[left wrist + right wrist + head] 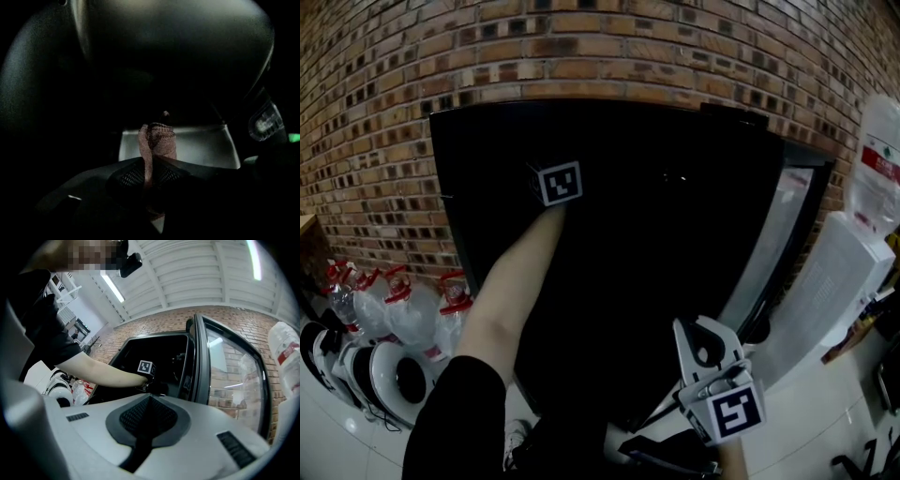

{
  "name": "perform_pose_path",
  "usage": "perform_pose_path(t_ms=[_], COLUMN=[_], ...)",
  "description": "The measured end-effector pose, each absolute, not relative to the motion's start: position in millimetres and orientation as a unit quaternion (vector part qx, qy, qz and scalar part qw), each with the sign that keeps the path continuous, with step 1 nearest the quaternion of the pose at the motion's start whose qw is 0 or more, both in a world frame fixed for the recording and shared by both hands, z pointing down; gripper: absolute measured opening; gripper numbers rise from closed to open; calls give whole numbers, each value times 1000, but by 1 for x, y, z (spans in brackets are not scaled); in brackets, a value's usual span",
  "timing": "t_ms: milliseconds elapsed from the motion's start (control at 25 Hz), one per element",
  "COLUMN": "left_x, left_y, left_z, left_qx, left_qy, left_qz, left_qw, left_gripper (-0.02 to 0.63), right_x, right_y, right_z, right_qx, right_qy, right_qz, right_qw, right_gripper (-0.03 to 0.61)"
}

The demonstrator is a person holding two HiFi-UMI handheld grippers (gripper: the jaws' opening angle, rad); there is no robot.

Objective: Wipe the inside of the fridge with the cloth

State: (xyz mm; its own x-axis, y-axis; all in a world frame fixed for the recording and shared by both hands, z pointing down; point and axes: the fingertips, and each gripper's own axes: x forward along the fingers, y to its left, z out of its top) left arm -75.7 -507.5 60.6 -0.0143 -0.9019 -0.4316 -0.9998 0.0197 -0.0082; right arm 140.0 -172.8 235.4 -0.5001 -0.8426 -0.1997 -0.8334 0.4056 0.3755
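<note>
Cloth: reddish-brown mesh, bunched into an upright fold, inside the dark fridge.
Left hand-held gripper: pinching the cloth, far inside.
Right hand-held gripper: pressed together, empty, near, outside.
Fridge: black, glass door open at right.
Room: brick wall behind; white floor; water bottles left.

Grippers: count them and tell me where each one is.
2. The left gripper, shut on the cloth, is inside the fridge; the right gripper, shut and empty, is outside it, near the open door.
</note>
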Motion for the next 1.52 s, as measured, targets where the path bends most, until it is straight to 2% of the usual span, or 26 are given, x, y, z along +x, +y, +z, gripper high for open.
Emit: perform_pose_path(t_ms=[240, 640, 840, 1080, 1320, 1520], left_x=[-85, -99, -41, 61, 83, 104], left_y=[-506, -494, -463, -464, -499, -512], left_z=[61, 59, 90, 143, 151, 140], left_qx=[-661, -625, -734, -844, -846, -851], left_qy=[715, 737, 616, 482, 491, 480], left_qz=[151, 210, 250, 208, 207, 209], left_qw=[170, 149, 139, 111, 37, 48], left_gripper=[41, 41, 41, 41, 41, 41], right_x=[140, 139, 141, 139, 134, 135], right_y=[-170, -170, -168, -172, -173, -173], right_z=[232, 236, 235, 235, 241, 243], right_qx=[484, 484, 486, 493, 493, 496], right_qy=[-851, -848, -846, -840, -839, -837], right_qz=[-205, -218, -218, -227, -229, -228], right_qw=[-10, 6, 3, 15, 30, 40], right_gripper=[5, 5, 5, 5, 6, 5])
